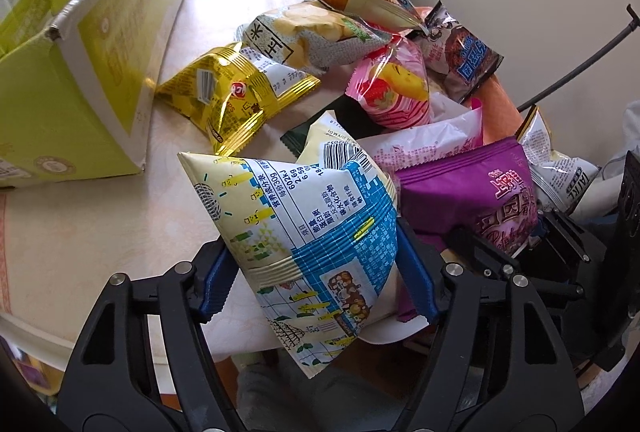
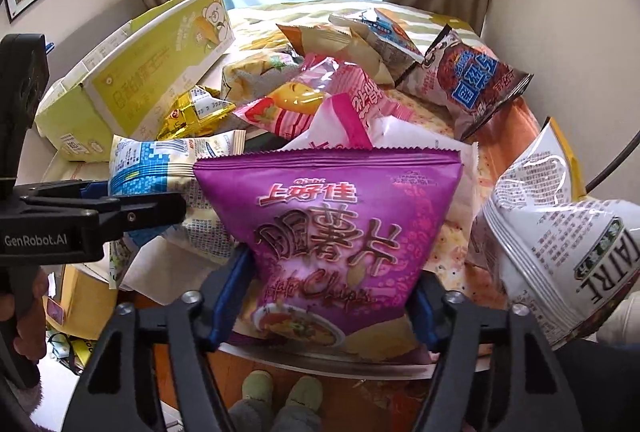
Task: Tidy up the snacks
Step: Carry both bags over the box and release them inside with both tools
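**Mia:** What could go wrong here?

**Ben:** The left gripper (image 1: 316,280) pinches the puffy cream-and-blue snack bag (image 1: 304,228) between its blue pads. The bag is full of air and shiny – it could slip out or pop if the pads press too hard.

**Mia:** And the other one?

**Ben:** The right gripper (image 2: 332,300) is pressed in on the bottom part of the shiny purple chip bag (image 2: 328,228). It holds only the low end, so the top could flop over. Both bags sit at the near edge of the round pale table (image 1: 100,232) – a bump could knock one to the floor.

**Mia:** Where do they go?

**Ben:** I think into the open yellow-green cardboard box (image 1: 92,68) at the far left of the table. It lies tipped on its side, so a bag could slide back out.

**Mia:** How many snacks are there?

**Ben:** One cream-and-blue, one purple, one crinkly gold bag (image 1: 228,96), one grey-green bag with pale crisps on it (image 1: 304,36), one pink strawberry bag (image 1: 392,92), one brown bag with a blue label (image 1: 464,60), one orange-and-cream bag (image 1: 360,0) and one silver-white bag with black letters (image 2: 560,232). That makes eight I can count. More peek out underneath, so I cannot tell the full number. One box, two grippers.
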